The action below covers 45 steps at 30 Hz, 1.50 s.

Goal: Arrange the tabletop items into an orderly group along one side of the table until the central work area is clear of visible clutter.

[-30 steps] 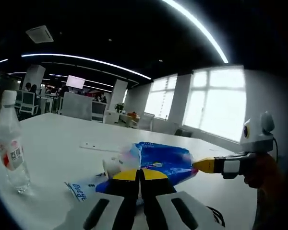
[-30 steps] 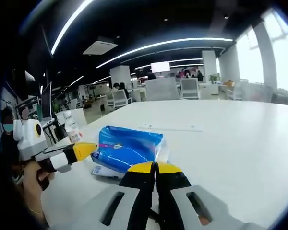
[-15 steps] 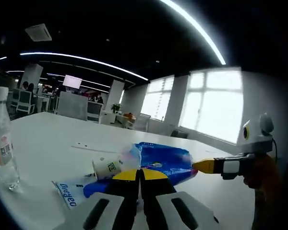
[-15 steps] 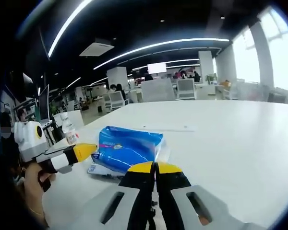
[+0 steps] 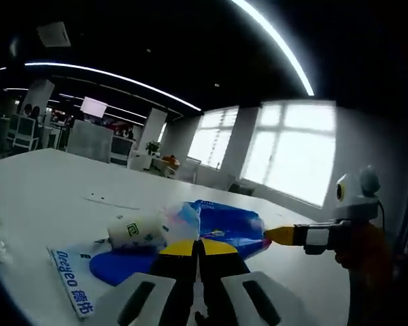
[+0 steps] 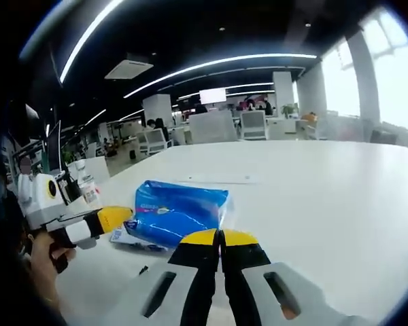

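Yellow-tipped left gripper (image 5: 198,248) and right gripper (image 6: 220,238) are both squeezed closed, holding nothing. Just past them, the blue tissue pack (image 6: 177,214) and small white bottle (image 5: 137,231) lie mid-table (image 6: 326,197). Tidying looks barely begun.

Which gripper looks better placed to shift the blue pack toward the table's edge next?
Probably the left gripper: its shut jaws sit right at the blue pack, seemingly pinching its near edge. The right gripper, also shut, sits a little short of the pack, at its other end.
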Each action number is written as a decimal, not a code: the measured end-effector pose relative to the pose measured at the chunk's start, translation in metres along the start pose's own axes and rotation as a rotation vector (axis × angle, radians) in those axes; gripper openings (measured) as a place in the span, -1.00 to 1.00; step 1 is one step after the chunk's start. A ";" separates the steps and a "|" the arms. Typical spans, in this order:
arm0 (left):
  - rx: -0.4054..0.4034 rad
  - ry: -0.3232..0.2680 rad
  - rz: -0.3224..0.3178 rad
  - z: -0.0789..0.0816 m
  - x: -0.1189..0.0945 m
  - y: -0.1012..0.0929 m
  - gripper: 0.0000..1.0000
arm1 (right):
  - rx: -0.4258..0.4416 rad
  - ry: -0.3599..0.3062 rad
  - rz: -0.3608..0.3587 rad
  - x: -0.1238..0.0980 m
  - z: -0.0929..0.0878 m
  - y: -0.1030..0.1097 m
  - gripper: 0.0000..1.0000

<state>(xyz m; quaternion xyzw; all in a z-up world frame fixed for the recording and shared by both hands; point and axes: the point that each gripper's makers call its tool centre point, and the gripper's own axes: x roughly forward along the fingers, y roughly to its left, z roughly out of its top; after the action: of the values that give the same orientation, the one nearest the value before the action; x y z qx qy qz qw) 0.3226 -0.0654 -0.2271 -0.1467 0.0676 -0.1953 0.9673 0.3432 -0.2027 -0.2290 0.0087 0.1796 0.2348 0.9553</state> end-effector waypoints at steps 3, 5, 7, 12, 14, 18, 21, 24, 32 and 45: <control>-0.002 0.000 -0.010 -0.001 0.004 -0.005 -1.00 | 0.004 0.006 -0.003 -0.001 -0.001 -0.005 -1.00; 0.002 0.003 -0.017 -0.003 0.006 -0.008 -1.00 | 0.008 0.007 -0.007 -0.002 -0.001 -0.009 -1.00; 0.002 0.003 -0.022 -0.004 0.008 -0.011 -1.00 | 0.009 0.005 -0.011 -0.003 -0.001 -0.012 -1.00; -0.009 0.006 -0.047 -0.006 0.013 -0.018 -1.00 | 0.007 0.003 -0.027 -0.006 -0.002 -0.021 -1.00; -0.026 0.011 -0.062 -0.008 0.014 -0.022 -1.00 | 0.006 0.001 -0.034 -0.007 -0.002 -0.024 -1.00; -0.029 0.015 -0.086 -0.011 0.017 -0.027 -1.00 | 0.008 0.004 -0.043 -0.009 -0.005 -0.030 -1.00; -0.036 0.014 -0.099 -0.013 0.019 -0.030 -1.00 | 0.009 0.008 -0.052 -0.010 -0.007 -0.034 -1.00; -0.028 0.017 -0.102 -0.014 0.022 -0.031 -1.00 | 0.015 0.006 -0.053 -0.011 -0.008 -0.036 -1.00; -0.044 0.028 -0.105 -0.021 0.027 -0.034 -1.00 | 0.013 0.012 -0.059 -0.014 -0.011 -0.041 -1.00; -0.039 0.045 -0.113 -0.029 0.036 -0.044 -1.00 | 0.024 0.019 -0.081 -0.016 -0.016 -0.056 -1.00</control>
<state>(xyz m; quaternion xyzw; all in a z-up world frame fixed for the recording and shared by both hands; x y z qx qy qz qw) 0.3345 -0.1259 -0.2440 -0.1649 0.0846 -0.2516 0.9499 0.3496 -0.2604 -0.2446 0.0105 0.1917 0.1937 0.9621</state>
